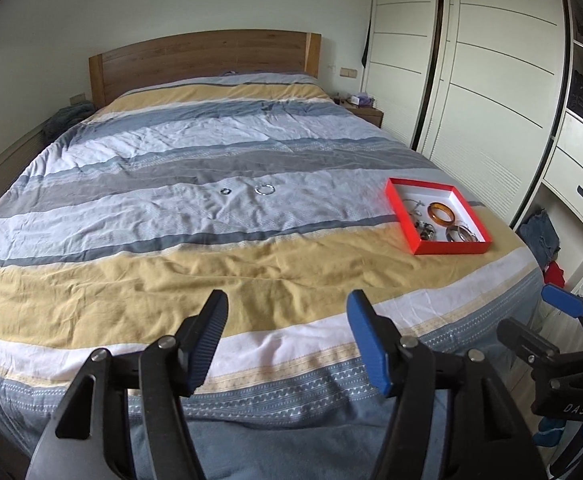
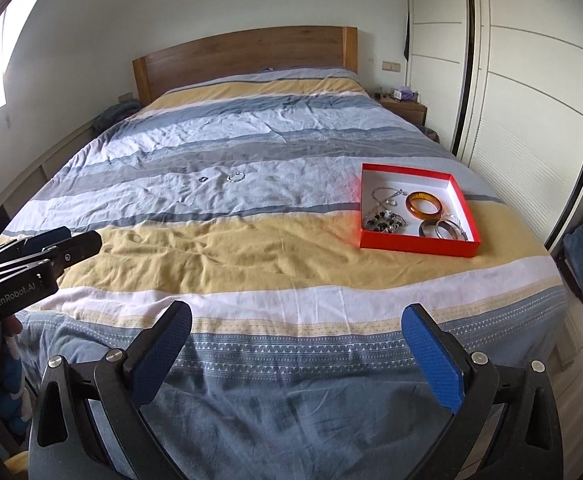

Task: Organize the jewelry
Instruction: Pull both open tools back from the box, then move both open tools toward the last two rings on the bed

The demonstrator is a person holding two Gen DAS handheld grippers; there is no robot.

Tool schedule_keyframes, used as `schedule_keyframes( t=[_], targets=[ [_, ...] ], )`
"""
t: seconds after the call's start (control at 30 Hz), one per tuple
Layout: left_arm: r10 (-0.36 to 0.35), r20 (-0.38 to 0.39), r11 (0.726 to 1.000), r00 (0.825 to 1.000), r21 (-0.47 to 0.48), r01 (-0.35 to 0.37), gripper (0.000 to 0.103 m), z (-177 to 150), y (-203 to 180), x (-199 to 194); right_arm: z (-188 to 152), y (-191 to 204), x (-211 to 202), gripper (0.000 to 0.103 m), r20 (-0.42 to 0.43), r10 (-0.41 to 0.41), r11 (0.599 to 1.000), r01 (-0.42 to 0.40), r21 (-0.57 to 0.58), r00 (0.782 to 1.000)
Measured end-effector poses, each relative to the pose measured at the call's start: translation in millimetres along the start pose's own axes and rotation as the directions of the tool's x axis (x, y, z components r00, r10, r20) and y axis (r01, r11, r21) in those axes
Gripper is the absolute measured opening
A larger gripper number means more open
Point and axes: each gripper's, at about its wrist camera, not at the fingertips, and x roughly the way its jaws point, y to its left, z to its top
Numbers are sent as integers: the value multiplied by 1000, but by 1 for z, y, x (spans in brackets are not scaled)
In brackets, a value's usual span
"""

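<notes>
Two loose rings, a small dark ring and a larger silver ring, are shown mid-bed, well apart from the red tray of bangles. Both lie ahead of the released, empty left gripper; the right gripper, likewise released, is judged farther away.
</notes>
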Motion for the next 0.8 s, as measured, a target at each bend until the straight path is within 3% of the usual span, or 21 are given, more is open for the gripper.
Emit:
schedule_keyframes(
  t=[0.27,0.5,0.67,0.8],
  targets=[
    [19,71,1000,997,-25,-17,60,-10,16,-31,-7,22,-20,103,55,-2,999,5,-53,998],
    [45,37,998,998,-45,-43,60,-17,42,-29,-2,38,-17,103,41,57,996,-55,-65,997],
    [91,20,991,996,-97,-89,60,-7,72,-11,9,48,-2,103,12,97,992,-96,-80,995],
    [95,-22,988,995,-123,-97,60,17,95,25,32,54,25,103,-6,95,990,-95,-105,995]
  ],
)
